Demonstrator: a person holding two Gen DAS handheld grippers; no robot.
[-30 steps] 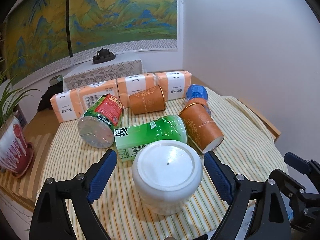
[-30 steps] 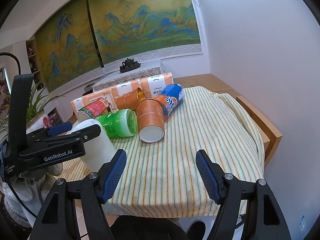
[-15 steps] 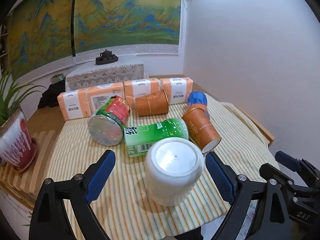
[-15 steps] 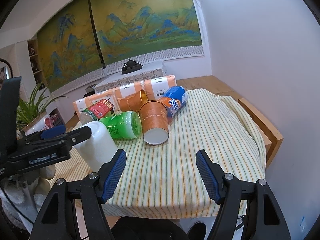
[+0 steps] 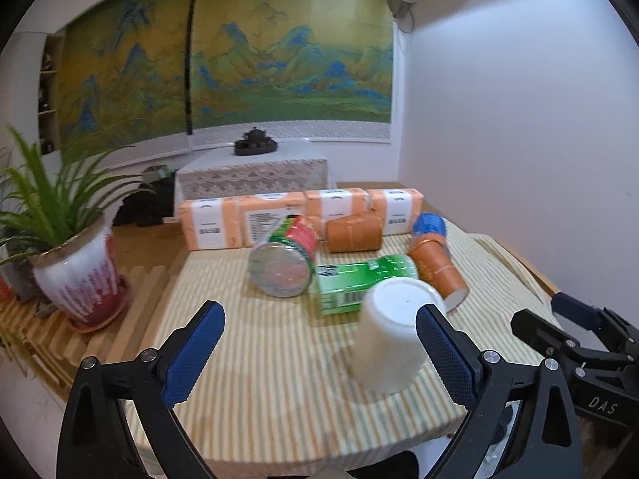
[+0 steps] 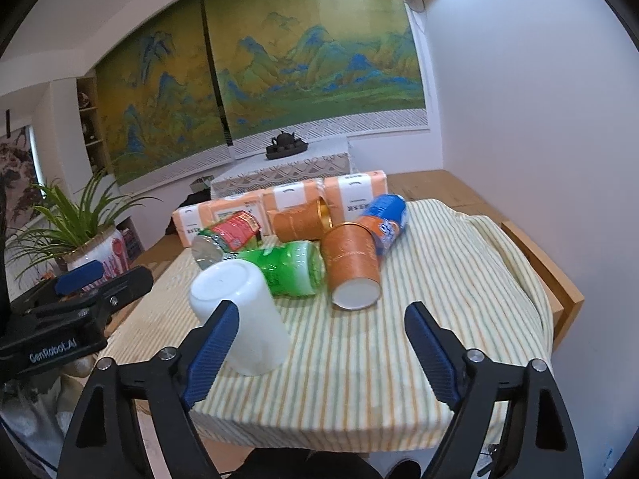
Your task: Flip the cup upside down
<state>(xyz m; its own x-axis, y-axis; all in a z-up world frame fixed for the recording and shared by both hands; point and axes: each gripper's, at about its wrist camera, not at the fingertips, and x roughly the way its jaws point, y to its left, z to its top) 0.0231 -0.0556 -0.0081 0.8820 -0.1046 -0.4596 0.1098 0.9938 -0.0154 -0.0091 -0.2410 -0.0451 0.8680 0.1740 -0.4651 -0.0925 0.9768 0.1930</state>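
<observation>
A white cup [image 5: 393,333] stands upside down, base up, on the striped tablecloth [image 5: 271,363] near the front edge; it also shows in the right wrist view [image 6: 239,315]. My left gripper [image 5: 319,353] is open and empty, drawn back from the cup, which sits just inside its right finger. My right gripper [image 6: 319,353] is open and empty, with the cup behind its left finger. The left gripper's body [image 6: 68,319] shows at the left of the right wrist view.
Behind the cup lie a green bottle [image 5: 359,277], a red-labelled bottle [image 5: 285,257], two orange paper cups [image 5: 437,275] [image 5: 353,231], a blue-orange bottle [image 6: 383,221] and orange tissue packs [image 5: 295,215]. A potted plant [image 5: 76,263] stands left. A wall is right.
My left gripper has pulled back and up from the upturned white cup, which stays on the cloth. The right gripper has drawn back slightly too.
</observation>
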